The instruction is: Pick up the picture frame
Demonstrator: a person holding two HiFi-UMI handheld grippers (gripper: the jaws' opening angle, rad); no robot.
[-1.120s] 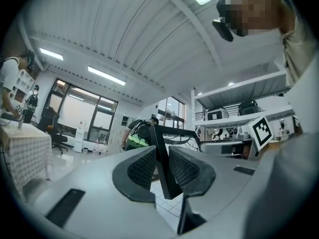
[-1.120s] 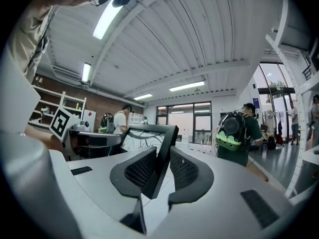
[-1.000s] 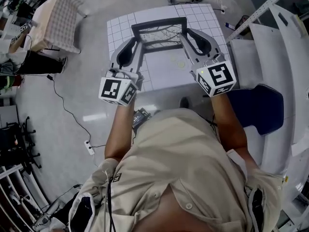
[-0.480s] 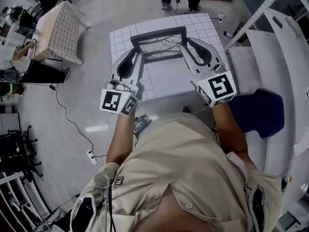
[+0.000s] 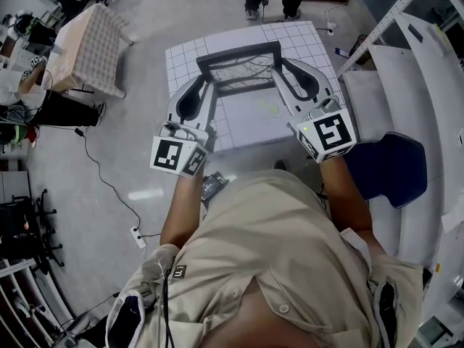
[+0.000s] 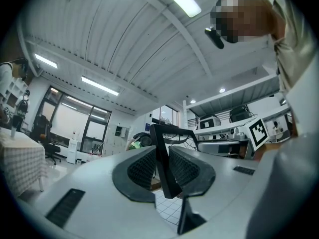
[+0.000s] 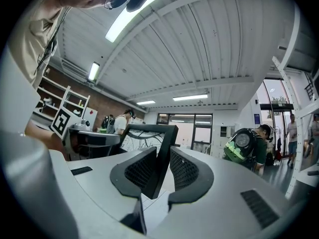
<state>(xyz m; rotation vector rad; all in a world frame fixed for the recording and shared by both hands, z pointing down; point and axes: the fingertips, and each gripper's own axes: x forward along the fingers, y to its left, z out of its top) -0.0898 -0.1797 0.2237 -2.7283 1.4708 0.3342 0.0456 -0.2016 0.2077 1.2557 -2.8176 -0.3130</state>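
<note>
Robotics lab or workshop hall. Strip lights [image 7: 122, 24] are glowing on a ribbed white ceiling [image 7: 209, 49]. A cable [image 5: 101, 172] and power strip [image 5: 138, 235] are lying on a polished grey floor [image 5: 130, 64]. A white gridded table [image 5: 190, 49] is standing mid-floor, open shelves [image 7: 60, 101] are holding equipment, and a person with a backpack [image 7: 254, 143] is standing near glass doors [image 7: 192, 126].

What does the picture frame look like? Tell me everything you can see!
The picture frame is a black rectangle with a thick, plain border around a white picture of thin, dark, curvy lines. Each claw pinches one side bar: the left claw its left side, the right claw its right side. It is tilted over the white grid table. I cannot tell whether it touches the table.
</note>
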